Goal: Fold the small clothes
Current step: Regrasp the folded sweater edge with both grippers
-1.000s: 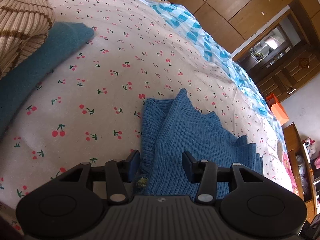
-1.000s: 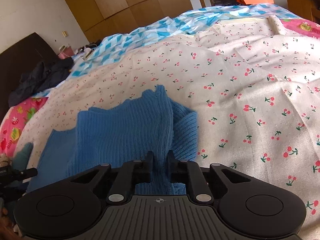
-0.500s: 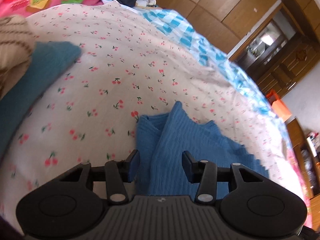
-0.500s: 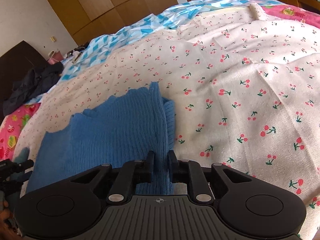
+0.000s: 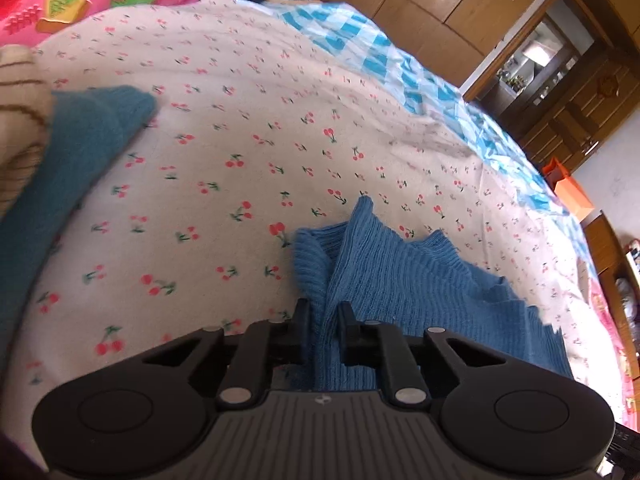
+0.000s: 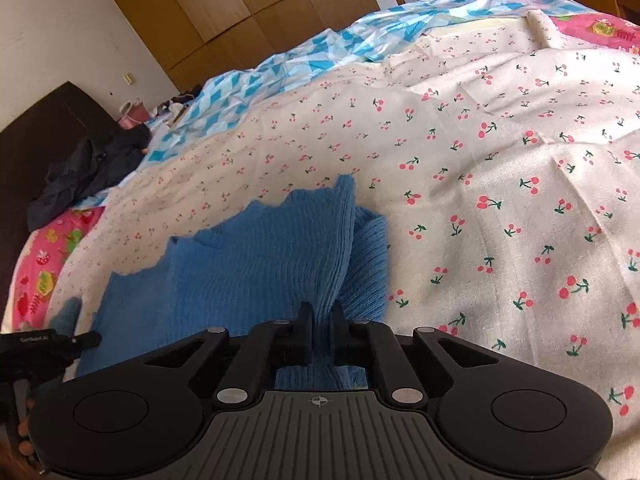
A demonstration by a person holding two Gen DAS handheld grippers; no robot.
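Left tool (image 5: 323, 312) now pinches blue knit (image 5: 400, 280) w/ right tool (image 6: 320, 314) (both clamped).

Quick count: 1 blue knit sweater (image 5: 404, 280), 1 teal garment (image 5: 68, 160), 1 striped beige knit (image 5: 16, 120), 1 dark clothes pile (image 6: 80, 172). 2 grippers, left (image 5: 323, 322) & right (image 6: 320, 326). 1 orange box (image 5: 570, 194), 1 cherry-print sheet (image 5: 240, 140).

We are seeing a cherry-print sheet (image 5: 240, 184) covering the bed, a blue checked quilt (image 6: 280, 68) at twelve o'clock, wooden wardrobes (image 6: 240, 4) beyond.
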